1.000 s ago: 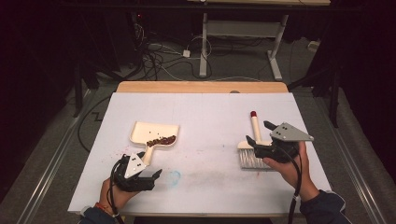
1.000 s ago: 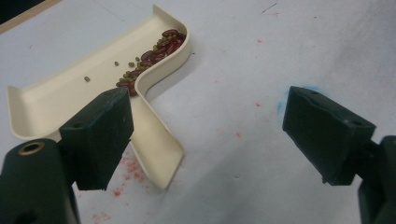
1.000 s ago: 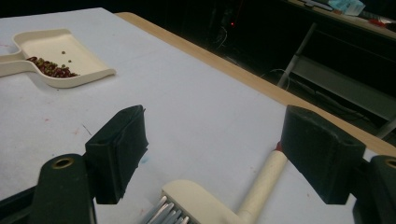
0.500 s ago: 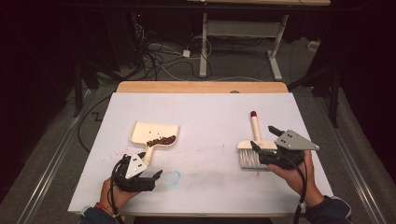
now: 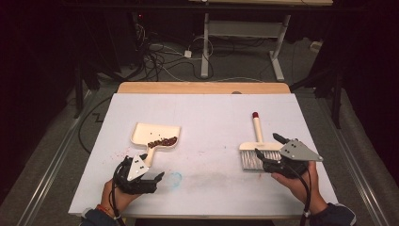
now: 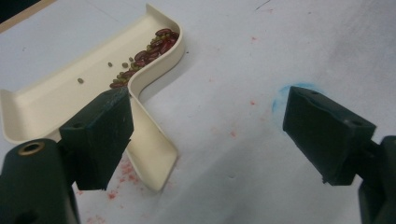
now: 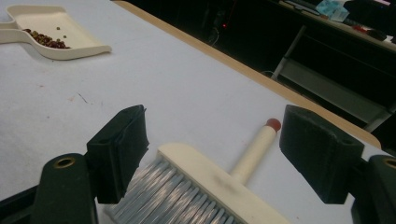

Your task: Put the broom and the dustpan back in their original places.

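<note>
A cream dustpan point(image 5: 156, 134) lies flat on the left half of the white table point(image 5: 207, 117). Its long axis runs roughly front to back: the open mouth faces the far edge, and the handle point(image 5: 149, 156) points toward the person, angled slightly left. Dark red and green beans point(image 5: 163, 141) are gathered along the rear wall of the pan, next to the handle root.

The left gripper point(image 6: 205, 130) sits at the near end of the dustpan handle. Its jaws stand wide apart and grip nothing; one jaw is just beside the handle end, the other is over a blue smudge point(image 6: 285, 95).

A cream brush point(image 5: 255, 148) lies flat on the right half. Its red-tipped handle points to the far edge; the grey bristles point(image 5: 254, 160) face the person.

The right gripper point(image 7: 212, 154) is at the bristle end, jaws spread wide to either side of the brush head and holding nothing.
</note>
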Demonstrator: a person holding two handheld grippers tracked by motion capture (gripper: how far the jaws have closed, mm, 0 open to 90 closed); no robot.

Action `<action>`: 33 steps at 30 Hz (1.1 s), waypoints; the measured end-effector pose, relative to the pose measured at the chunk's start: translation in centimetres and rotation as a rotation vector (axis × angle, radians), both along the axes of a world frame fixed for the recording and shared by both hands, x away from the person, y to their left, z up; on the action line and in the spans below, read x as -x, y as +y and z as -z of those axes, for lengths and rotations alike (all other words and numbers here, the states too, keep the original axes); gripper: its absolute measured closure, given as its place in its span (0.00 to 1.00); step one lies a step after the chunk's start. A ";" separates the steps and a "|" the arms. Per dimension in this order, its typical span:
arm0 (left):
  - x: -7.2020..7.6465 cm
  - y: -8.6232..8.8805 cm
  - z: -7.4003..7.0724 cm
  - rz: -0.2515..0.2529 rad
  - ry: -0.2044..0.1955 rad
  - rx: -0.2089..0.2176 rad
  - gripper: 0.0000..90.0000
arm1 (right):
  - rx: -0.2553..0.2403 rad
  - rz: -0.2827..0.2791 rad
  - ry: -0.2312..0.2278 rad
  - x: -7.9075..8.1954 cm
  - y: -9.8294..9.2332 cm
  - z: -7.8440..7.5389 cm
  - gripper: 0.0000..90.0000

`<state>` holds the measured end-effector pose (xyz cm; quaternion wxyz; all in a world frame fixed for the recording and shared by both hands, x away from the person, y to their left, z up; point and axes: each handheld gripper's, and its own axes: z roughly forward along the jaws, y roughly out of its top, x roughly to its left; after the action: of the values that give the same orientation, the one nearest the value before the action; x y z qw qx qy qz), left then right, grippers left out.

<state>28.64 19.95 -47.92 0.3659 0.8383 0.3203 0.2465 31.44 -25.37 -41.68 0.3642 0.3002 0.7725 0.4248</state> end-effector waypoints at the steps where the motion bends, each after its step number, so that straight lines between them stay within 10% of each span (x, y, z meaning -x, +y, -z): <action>1: 0.0 0.0 0.0 0.001 -0.001 -0.002 0.18 | 0.004 0.002 -0.002 0.1 -0.1 0.1 0.26; 33: 0.0 -0.8 0.3 0.018 0.011 -0.014 0.18 | 0.063 -0.044 0.129 1.3 -2.0 6.1 0.27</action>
<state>28.68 19.16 -48.23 0.3602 0.8452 0.3130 0.2409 30.09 -27.33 -47.79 0.3135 0.2982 0.8138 0.3880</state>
